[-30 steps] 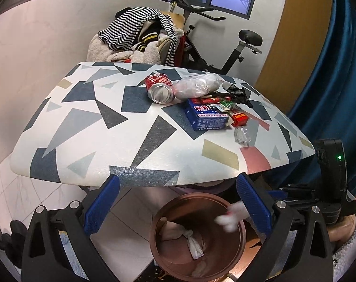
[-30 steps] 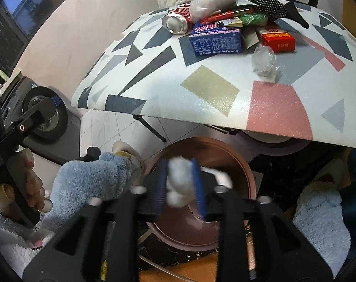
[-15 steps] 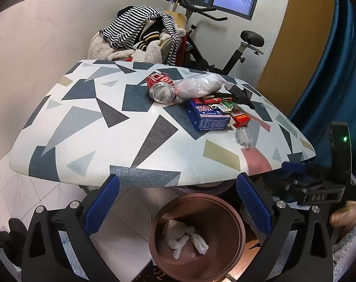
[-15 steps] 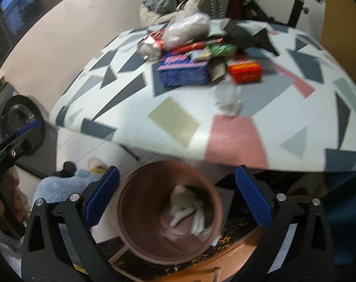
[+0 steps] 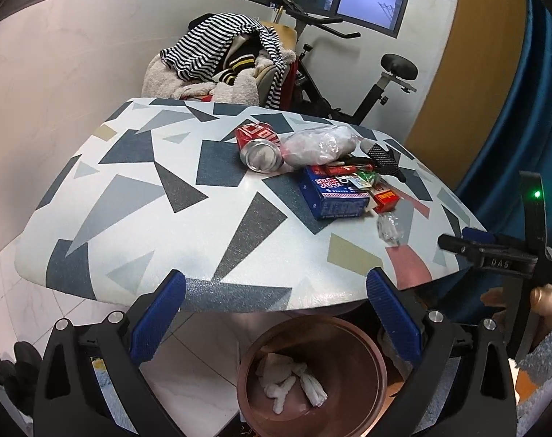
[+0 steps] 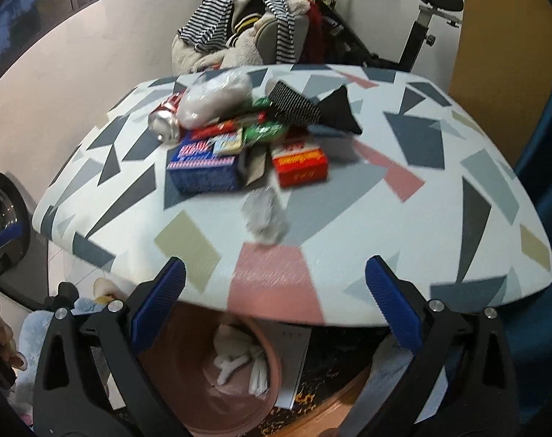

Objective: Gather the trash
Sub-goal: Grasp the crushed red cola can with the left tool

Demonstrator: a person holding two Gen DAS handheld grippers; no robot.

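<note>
A brown bin stands on the floor under the table's near edge, with white crumpled tissues inside; it also shows in the right wrist view. On the patterned table lies trash: a red can, a clear plastic bag, a blue box, a red box, and a small crumpled clear wrapper. My left gripper is open and empty above the bin. My right gripper is open and empty at the table edge, facing the wrapper.
A black patterned pouch lies behind the trash pile. A chair heaped with striped clothes and an exercise bike stand behind the table. A blue curtain hangs at the right.
My right gripper opened and dropped the white tissue into the bin, then rose from the bin toward the table top. The left gripper rose slightly.
</note>
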